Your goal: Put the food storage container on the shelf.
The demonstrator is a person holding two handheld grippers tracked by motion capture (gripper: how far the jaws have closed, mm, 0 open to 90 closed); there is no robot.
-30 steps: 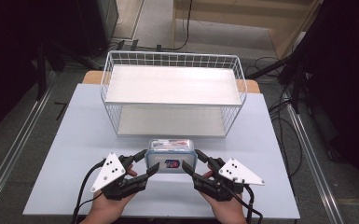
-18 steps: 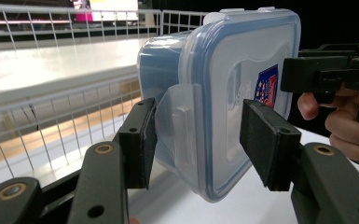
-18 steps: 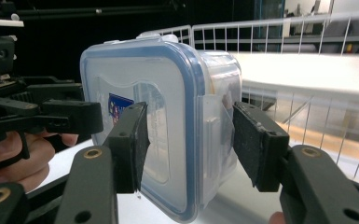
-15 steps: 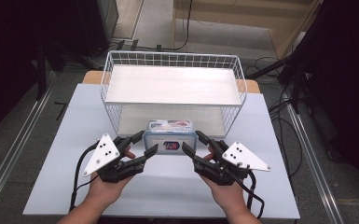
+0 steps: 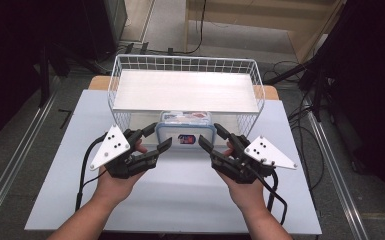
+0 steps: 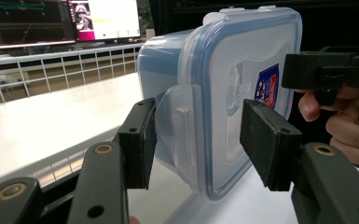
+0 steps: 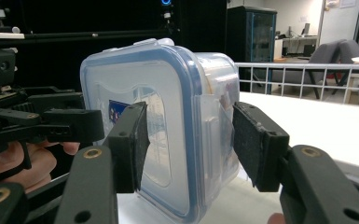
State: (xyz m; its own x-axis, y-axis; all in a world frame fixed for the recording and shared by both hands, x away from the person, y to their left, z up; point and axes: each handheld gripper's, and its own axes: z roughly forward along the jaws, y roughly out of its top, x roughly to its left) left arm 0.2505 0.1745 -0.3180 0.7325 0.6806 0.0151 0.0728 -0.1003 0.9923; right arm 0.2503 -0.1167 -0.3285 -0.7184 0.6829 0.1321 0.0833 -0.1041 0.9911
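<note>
behind container (image 5: 186, 133), wire basket (image 5: 130, 75)

We take this for a lab or test room in an office building, not a home. A pale table (image 5: 180, 200) stands on a grey floor between metal rails (image 5: 340, 190), with loose cables (image 5: 305, 115) trailing past dark equipment racks. Lit monitors (image 6: 65, 21) show behind the wire basket (image 5: 185, 65), and office chairs (image 7: 335, 51) stand by desks in a bright room beyond.
</note>
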